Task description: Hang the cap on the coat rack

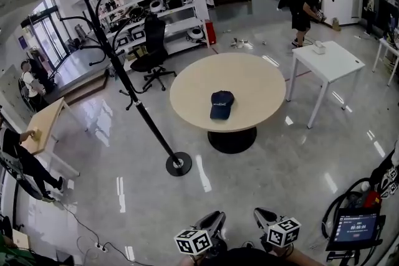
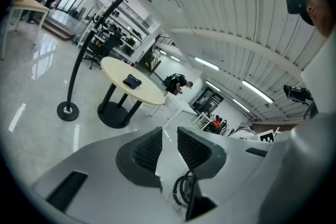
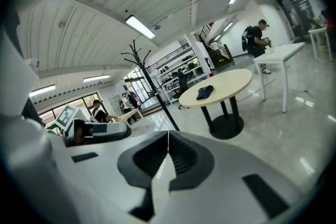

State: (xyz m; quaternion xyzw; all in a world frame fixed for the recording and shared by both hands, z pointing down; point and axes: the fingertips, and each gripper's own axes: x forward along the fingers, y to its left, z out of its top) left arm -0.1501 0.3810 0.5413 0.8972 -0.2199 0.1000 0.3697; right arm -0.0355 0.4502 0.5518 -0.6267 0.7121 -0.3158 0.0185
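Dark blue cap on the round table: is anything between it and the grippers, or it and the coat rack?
Nothing visible. Bare glossy floor separates the left gripper and right gripper from the round beige table, where the dark blue cap lies alone; the black coat rack stands beside it, unobstructed.

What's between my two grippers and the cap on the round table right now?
In the head view, only shiny floor, then the near top of the round table, separates the left gripper and right gripper from the cap.
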